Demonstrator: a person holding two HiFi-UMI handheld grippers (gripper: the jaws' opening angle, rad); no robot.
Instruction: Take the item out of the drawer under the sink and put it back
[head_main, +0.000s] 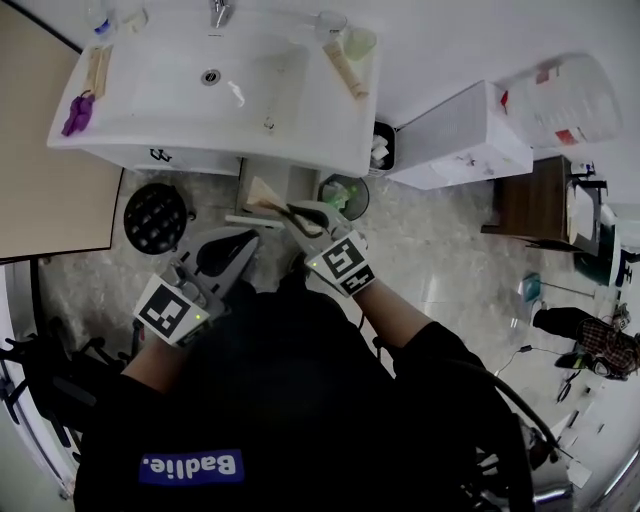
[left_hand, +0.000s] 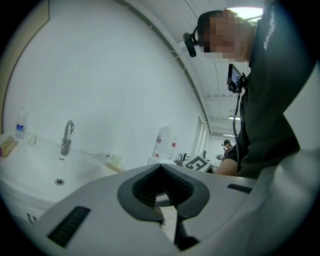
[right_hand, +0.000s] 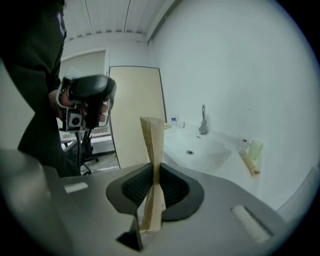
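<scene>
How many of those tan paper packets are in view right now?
3: one tan paper packet clamped in the right gripper, one on the sink's right rim, one, apparently alike, on its left rim. More may sit hidden below.

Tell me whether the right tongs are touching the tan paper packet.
Touching. The right gripper view shows the right tongs closed on the tan paper packet, pressing it from both sides.

Two tools (head_main: 248, 238) (head_main: 296, 214), one sink (head_main: 160, 95), one tap (head_main: 220, 12), one paper packet (head_main: 262, 195)
</scene>
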